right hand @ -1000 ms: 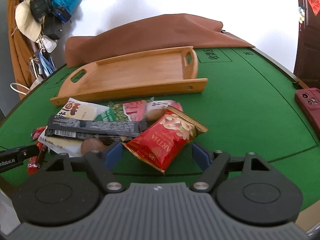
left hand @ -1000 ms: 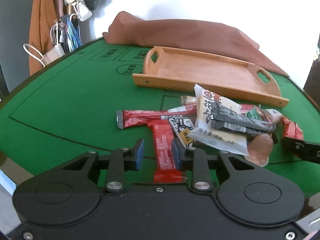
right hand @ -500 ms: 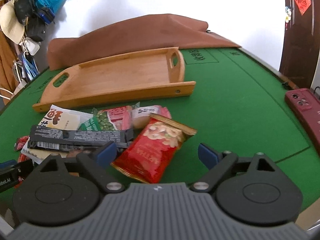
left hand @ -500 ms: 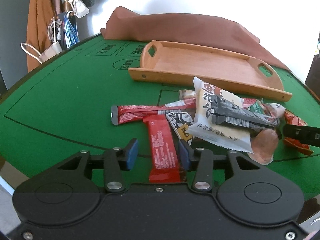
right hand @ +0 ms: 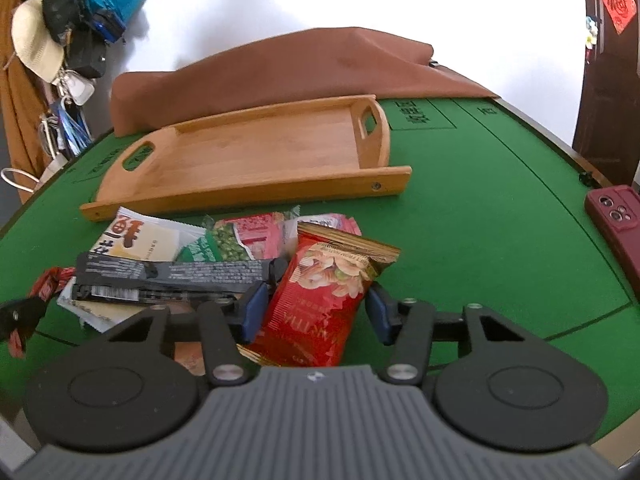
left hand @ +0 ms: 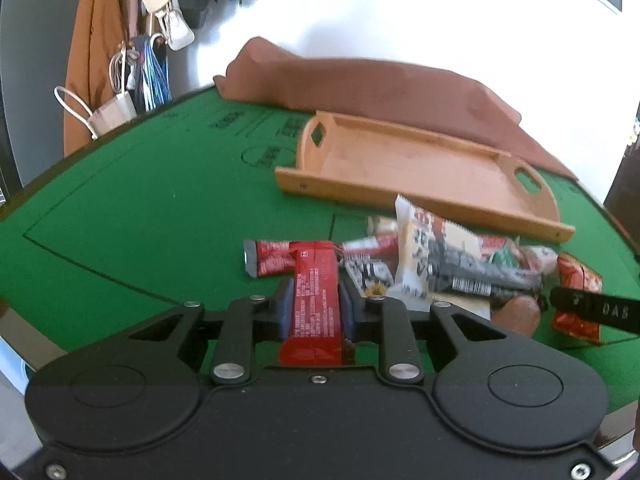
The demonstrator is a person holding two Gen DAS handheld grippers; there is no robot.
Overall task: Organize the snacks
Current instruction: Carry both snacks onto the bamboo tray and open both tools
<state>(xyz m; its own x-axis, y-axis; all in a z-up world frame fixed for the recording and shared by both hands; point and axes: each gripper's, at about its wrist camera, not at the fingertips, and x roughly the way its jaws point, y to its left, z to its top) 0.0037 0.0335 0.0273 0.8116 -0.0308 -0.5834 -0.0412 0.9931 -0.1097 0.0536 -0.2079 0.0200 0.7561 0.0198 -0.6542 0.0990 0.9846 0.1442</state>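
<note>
A red bar wrapper (left hand: 316, 300) is pinched between the blue pads of the left gripper (left hand: 315, 308), its length running forward along the fingers; fine white print covers it but cannot be read. Behind it a second red stick pack (left hand: 272, 258) lies crosswise on the green felt table (left hand: 140, 216), and just beside that a small black-and-white packet (left hand: 370, 276) is seen.

The rest of the snack pile sits between the two grippers, near the front wall of the wooden tray (right hand: 256, 152), which holds nothing. A white packet (right hand: 140, 236) with large red and black Chinese characters lies under a long black pack (right hand: 172, 278) bearing a barcode and small white lettering, too blurred to make out. A green pea packet (right hand: 220, 242) and a pink packet (right hand: 260, 232) are partly covered by the others.

A red nut bag (right hand: 320, 300), printed with nuts and the letters "MIXTHA" or similar read upside down, lies between the pads of the right gripper (right hand: 316, 312). The left pad is touching the bag's edge; the right pad is just beside it, so a firm grip cannot be confirmed.

Chinese characters are printed on the felt beyond the tray. A dark red phone (right hand: 616, 220) lies at the table's right edge, and a brown cloth (right hand: 280, 76) is heaped behind the tray.
</note>
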